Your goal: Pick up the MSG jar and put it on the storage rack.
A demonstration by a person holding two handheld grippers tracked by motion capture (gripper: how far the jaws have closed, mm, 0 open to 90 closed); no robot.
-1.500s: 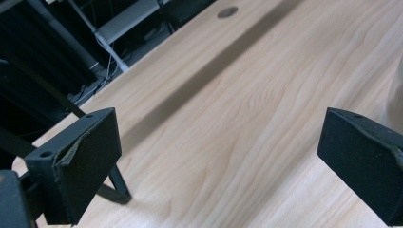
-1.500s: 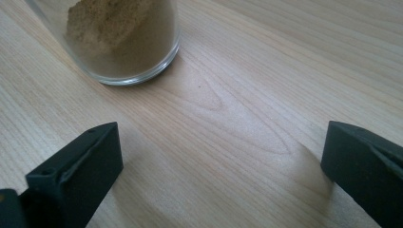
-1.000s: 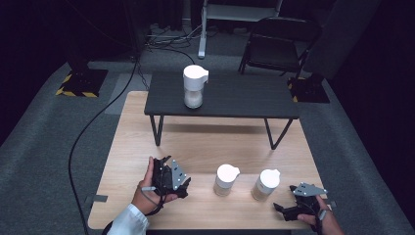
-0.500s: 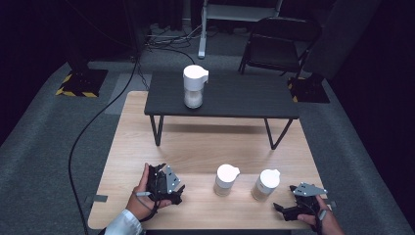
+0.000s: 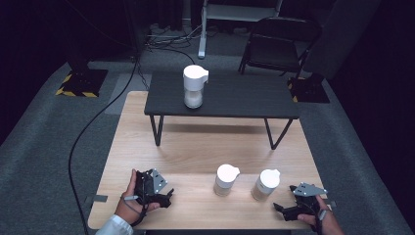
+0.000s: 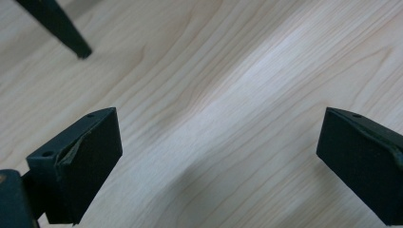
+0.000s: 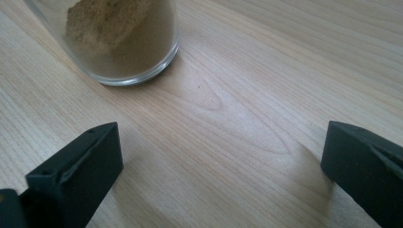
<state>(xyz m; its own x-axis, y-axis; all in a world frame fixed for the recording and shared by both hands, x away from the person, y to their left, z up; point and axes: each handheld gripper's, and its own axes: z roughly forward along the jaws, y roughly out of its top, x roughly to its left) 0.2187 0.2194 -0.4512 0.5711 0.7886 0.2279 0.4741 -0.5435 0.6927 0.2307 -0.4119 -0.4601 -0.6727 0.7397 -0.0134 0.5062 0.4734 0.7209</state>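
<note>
Right gripper view: glass jar (image 7: 121, 42) of tan powder on bench (image 7: 247, 95), just ahead of spread, empty fingers (image 7: 76, 166)

Likely rigid, smooth, slippery, breakable, moderately heavy; best gripped across straight wall below white lid (image 5: 269, 177). Left gripper (image 5: 164, 198) likewise spread, empty

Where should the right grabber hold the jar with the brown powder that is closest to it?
Probably around the round glass body of the jar, below its white lid. It stands upright on the wooden table, just left of the right gripper, so come in level from the jar's right side. The jaws are wide open and hold nothing.
</note>
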